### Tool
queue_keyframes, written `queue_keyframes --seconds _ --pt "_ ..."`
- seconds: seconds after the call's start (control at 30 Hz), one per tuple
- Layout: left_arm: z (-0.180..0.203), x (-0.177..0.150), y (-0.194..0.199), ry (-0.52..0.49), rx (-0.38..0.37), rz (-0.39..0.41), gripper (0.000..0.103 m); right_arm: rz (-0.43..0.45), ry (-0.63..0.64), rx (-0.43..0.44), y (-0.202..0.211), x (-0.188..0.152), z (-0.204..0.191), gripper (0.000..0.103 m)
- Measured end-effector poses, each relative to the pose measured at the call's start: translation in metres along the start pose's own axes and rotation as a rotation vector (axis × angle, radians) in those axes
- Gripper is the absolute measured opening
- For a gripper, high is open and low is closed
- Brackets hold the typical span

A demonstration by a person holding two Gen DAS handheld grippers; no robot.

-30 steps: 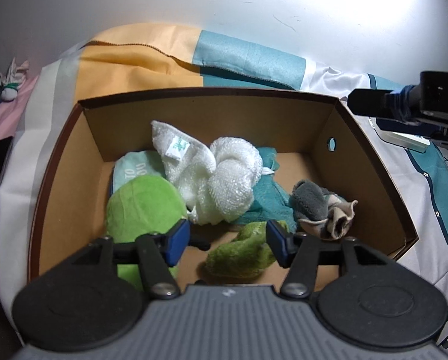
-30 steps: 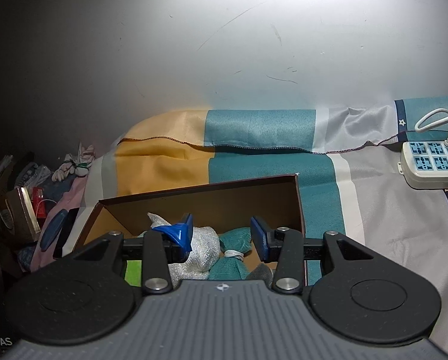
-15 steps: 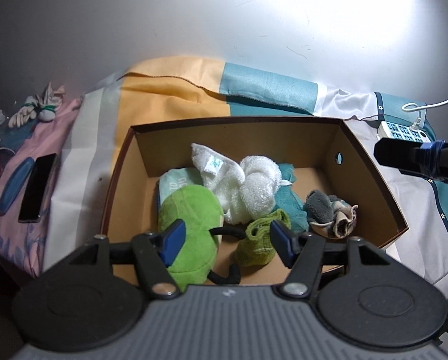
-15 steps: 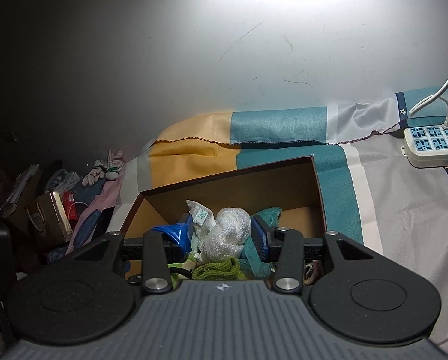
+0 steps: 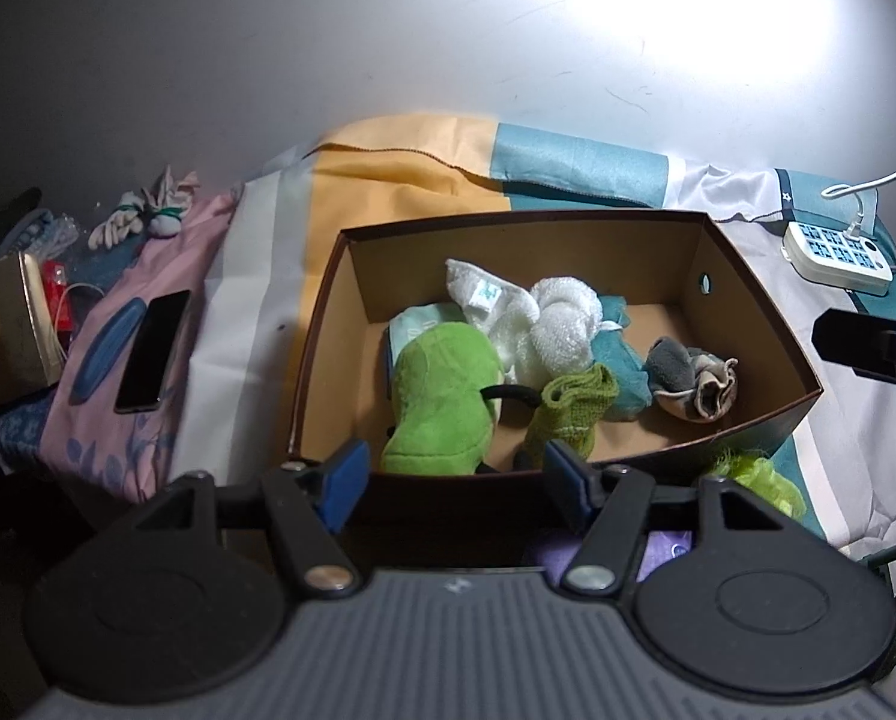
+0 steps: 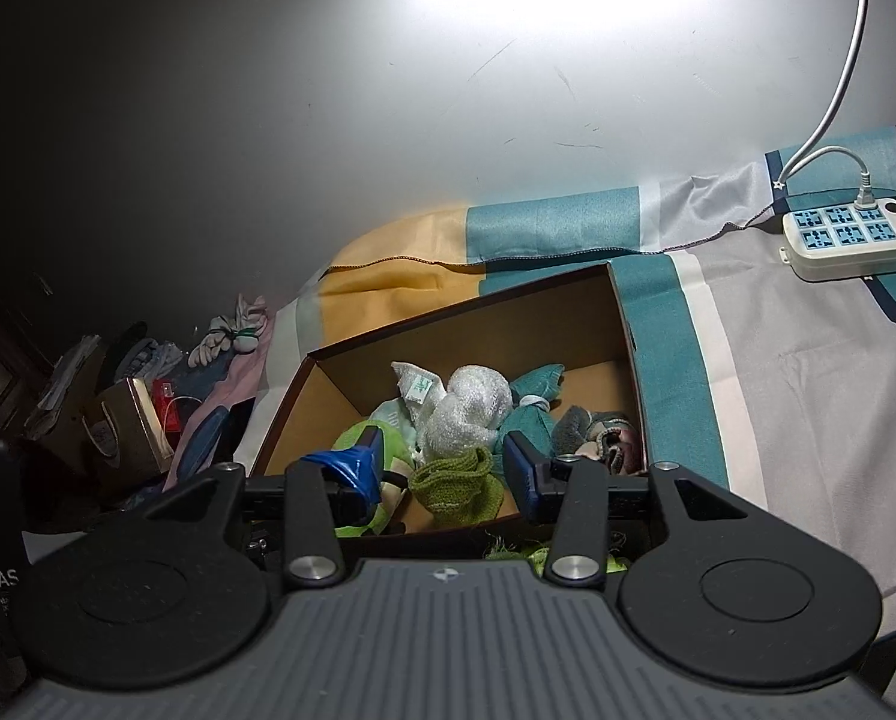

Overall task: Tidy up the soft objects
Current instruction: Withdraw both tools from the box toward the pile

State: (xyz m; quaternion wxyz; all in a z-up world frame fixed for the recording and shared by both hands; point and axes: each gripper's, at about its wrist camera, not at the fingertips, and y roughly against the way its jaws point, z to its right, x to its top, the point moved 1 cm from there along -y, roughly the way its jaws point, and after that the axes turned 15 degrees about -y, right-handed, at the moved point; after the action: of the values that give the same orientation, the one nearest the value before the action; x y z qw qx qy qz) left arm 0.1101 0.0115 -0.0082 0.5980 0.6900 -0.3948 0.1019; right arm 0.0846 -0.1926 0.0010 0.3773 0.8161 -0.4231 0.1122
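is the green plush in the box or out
In. The green plush lies inside the box, against its near wall, beside the white towel; the left wrist view shows the walls around it.

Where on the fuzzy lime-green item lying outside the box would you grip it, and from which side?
Grip the fuzzy lime-green item by its raised tufted top, coming from above. It lies loose on the bedsheet against the cardboard box, so that wall blocks a sideways approach.

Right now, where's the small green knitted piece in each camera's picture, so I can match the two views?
Left wrist view: the green knitted piece lies in the box's near part, just above the right fingertip.
Right wrist view: it sits low in the middle, between the two fingertips.
Shared landmark: the white fluffy towel, just behind it.
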Motion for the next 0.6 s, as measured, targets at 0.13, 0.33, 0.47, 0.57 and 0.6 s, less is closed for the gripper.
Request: queue_keyframes --seconds 0.13,0.33,0.47,0.57,0.6 --pt "0.004 -0.008 0.008 -0.002 0.013 -0.009 0.066 0.004 0.001 0.002 0.011 -0.01 0.003 0.028" --pt "0.009 -0.022 0.015 0.001 0.02 -0.03 0.066 -0.008 -0.012 0.006 0.025 -0.026 0.011 0.028" --pt "0.013 -0.031 0.019 0.003 0.025 -0.043 0.066 -0.015 -0.017 0.007 0.033 -0.037 0.016 0.028" --pt "0.014 -0.039 0.024 0.01 0.018 -0.048 0.067 -0.017 -0.042 0.013 0.04 -0.045 0.024 0.028" --pt "0.015 -0.043 0.024 0.012 0.014 -0.054 0.067 -0.02 -0.05 0.015 0.042 -0.048 0.027 0.028"
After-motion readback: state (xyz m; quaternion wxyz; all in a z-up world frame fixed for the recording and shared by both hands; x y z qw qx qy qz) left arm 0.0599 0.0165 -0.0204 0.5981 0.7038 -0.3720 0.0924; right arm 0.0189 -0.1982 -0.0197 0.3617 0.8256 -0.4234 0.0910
